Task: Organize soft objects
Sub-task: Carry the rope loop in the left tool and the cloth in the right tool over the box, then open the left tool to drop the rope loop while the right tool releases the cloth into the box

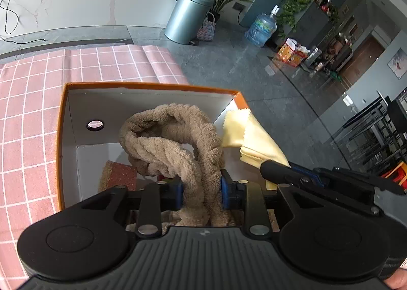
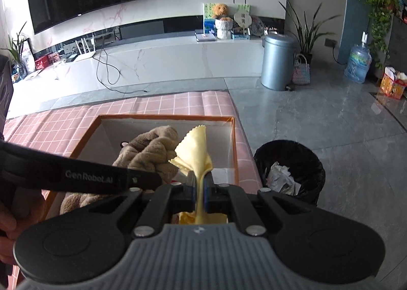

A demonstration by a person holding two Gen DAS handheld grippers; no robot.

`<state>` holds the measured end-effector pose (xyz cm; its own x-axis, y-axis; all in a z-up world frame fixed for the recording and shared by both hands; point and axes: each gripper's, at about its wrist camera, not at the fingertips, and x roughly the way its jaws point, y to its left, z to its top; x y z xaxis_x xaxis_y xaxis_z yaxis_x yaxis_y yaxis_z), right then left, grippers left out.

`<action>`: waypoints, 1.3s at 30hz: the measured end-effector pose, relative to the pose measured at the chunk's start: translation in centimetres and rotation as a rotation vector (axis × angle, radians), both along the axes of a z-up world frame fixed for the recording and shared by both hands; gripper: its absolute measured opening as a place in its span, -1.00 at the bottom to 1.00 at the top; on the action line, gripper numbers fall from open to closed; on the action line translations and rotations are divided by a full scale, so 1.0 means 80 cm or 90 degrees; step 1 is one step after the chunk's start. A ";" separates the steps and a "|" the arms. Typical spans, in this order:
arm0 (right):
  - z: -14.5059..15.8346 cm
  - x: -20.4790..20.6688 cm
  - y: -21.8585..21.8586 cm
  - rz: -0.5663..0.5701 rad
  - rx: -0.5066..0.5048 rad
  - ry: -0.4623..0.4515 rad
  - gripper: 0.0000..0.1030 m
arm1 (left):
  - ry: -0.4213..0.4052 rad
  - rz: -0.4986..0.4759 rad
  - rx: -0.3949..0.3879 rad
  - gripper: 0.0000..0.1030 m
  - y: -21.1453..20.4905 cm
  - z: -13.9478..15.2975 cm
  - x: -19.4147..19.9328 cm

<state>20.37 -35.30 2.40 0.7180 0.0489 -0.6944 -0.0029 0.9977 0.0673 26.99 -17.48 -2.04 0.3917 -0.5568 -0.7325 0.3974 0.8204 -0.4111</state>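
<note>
The left gripper (image 1: 201,192) grasps the brown towel (image 1: 173,142); the right gripper (image 2: 201,197), clenched on the yellow cloth (image 2: 194,149), may drop it outside the box (image 1: 61,137).

We see a tan, fuzzy towel (image 1: 175,142) and a pale yellow cloth (image 1: 249,135) with zigzag edges over a box (image 1: 152,86) that is orange outside and white inside. At the box's bottom lies a brick-red sponge (image 1: 119,175) with a yellowish side. The tablecloth (image 1: 38,91) under it is dusty pink with a white grid. The grippers' pads (image 1: 225,192) are blue in black frames.
</note>
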 end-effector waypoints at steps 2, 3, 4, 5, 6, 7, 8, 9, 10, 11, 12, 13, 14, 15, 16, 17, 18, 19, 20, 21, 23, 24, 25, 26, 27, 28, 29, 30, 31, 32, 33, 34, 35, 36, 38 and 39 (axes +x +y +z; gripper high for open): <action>-0.003 0.004 0.004 -0.001 -0.002 0.005 -0.94 | 0.000 0.003 0.013 -0.17 0.003 -0.003 -0.002; -0.004 0.007 0.006 -0.001 -0.005 0.008 -0.94 | -0.001 0.002 0.019 0.01 0.003 -0.004 -0.005; -0.005 0.008 0.007 -0.002 -0.007 0.011 -0.94 | -0.004 0.003 0.024 0.12 0.004 -0.002 -0.007; -0.006 0.009 0.008 -0.005 -0.010 0.013 -0.94 | -0.010 0.006 0.027 0.23 0.006 0.000 -0.010; -0.005 0.012 0.009 -0.006 -0.013 0.014 -0.93 | -0.016 0.005 0.026 0.30 0.009 0.003 -0.013; -0.005 0.012 0.009 -0.007 -0.014 0.014 -0.93 | -0.019 0.001 0.019 0.31 0.013 0.005 -0.014; -0.004 0.013 0.009 -0.007 -0.016 0.013 -0.93 | -0.019 -0.001 0.009 0.34 0.018 0.008 -0.015; -0.004 0.012 0.010 -0.007 -0.020 0.011 -0.93 | -0.016 -0.001 0.001 0.34 0.023 0.011 -0.015; -0.003 0.011 0.010 -0.011 -0.025 0.007 -0.93 | -0.012 -0.001 -0.005 0.34 0.026 0.014 -0.012; -0.001 0.008 0.010 -0.014 -0.030 0.002 -0.93 | -0.010 0.002 -0.009 0.33 0.032 0.018 -0.013; 0.002 0.005 0.012 -0.013 -0.033 -0.003 -0.93 | -0.010 0.002 -0.014 0.29 0.037 0.021 -0.016; 0.004 0.003 0.013 -0.010 -0.030 -0.004 -0.93 | -0.010 -0.003 -0.018 0.27 0.041 0.025 -0.018; 0.006 0.001 0.014 -0.006 -0.026 -0.004 -0.93 | -0.011 -0.009 -0.021 0.13 0.045 0.028 -0.022; 0.008 -0.001 0.014 -0.002 -0.025 -0.004 -0.93 | -0.011 -0.013 -0.018 -0.05 0.047 0.031 -0.025; 0.009 -0.003 0.017 0.003 -0.029 -0.004 -0.93 | -0.011 -0.019 -0.011 -0.12 0.047 0.035 -0.025; 0.008 -0.006 0.019 0.007 -0.033 -0.003 -0.93 | -0.013 -0.027 0.001 -0.25 0.046 0.037 -0.029; 0.008 -0.008 0.022 0.010 -0.037 -0.001 -0.93 | -0.011 -0.037 0.010 -0.36 0.046 0.037 -0.033; 0.006 -0.009 0.024 0.012 -0.040 0.002 -0.93 | -0.005 -0.048 0.016 -0.41 0.041 0.036 -0.033; 0.003 -0.009 0.025 0.013 -0.043 0.007 -0.93 | -0.002 -0.054 0.021 -0.45 0.039 0.032 -0.035; 0.000 -0.008 0.026 0.011 -0.045 0.012 -0.93 | 0.002 -0.055 0.026 -0.50 0.037 0.028 -0.036; -0.007 -0.006 0.027 0.002 -0.045 0.025 -0.93 | 0.011 -0.052 0.034 -0.52 0.032 0.019 -0.035; -0.010 -0.005 0.027 -0.001 -0.043 0.029 -0.93 | 0.014 -0.053 0.036 -0.54 0.027 0.014 -0.035; -0.013 -0.004 0.028 -0.003 -0.044 0.032 -0.93 | 0.014 -0.054 0.043 -0.56 0.023 0.009 -0.034; -0.015 -0.003 0.029 -0.005 -0.047 0.035 -0.93 | 0.012 -0.050 0.054 -0.58 0.020 0.004 -0.033; -0.017 -0.001 0.030 -0.006 -0.050 0.037 -0.93 | 0.013 -0.048 0.059 -0.58 0.018 0.000 -0.032; -0.020 0.001 0.030 -0.009 -0.053 0.038 -0.93 | 0.018 -0.046 0.057 -0.58 0.017 -0.004 -0.030; -0.023 0.004 0.030 -0.012 -0.056 0.040 -0.93 | 0.025 -0.042 0.051 -0.58 0.017 -0.008 -0.027; -0.024 0.007 0.031 -0.014 -0.060 0.041 -0.93 | 0.029 -0.037 0.047 -0.58 0.018 -0.010 -0.026; -0.026 0.010 0.032 -0.015 -0.064 0.041 -0.93 | 0.028 -0.035 0.045 -0.58 0.019 -0.011 -0.026; -0.027 0.013 0.032 -0.014 -0.067 0.043 -0.92 | 0.026 -0.036 0.043 -0.58 0.020 -0.011 -0.026; -0.029 0.016 0.033 -0.014 -0.069 0.046 -0.91 | 0.026 -0.035 0.042 -0.58 0.021 -0.011 -0.026; -0.031 0.018 0.033 -0.017 -0.072 0.048 -0.87 | 0.027 -0.033 0.039 -0.58 0.022 -0.011 -0.027; -0.032 0.019 0.032 -0.019 -0.074 0.048 -0.85 | 0.026 -0.032 0.037 -0.57 0.023 -0.010 -0.028; -0.032 0.020 0.032 -0.020 -0.075 0.048 -0.85 | 0.025 -0.033 0.036 -0.57 0.024 -0.010 -0.028; -0.032 0.021 0.031 -0.022 -0.077 0.049 -0.80 | 0.020 -0.032 0.037 -0.56 0.021 -0.009 -0.028; -0.031 0.020 0.031 -0.024 -0.079 0.048 -0.68 | 0.016 -0.033 0.039 -0.56 0.021 -0.008 -0.030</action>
<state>21.99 -32.81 -0.08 0.6629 -0.0663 -0.7457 0.0345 0.9977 -0.0580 24.56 -15.77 -2.69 0.3448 -0.5290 -0.7754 0.4299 0.8233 -0.3706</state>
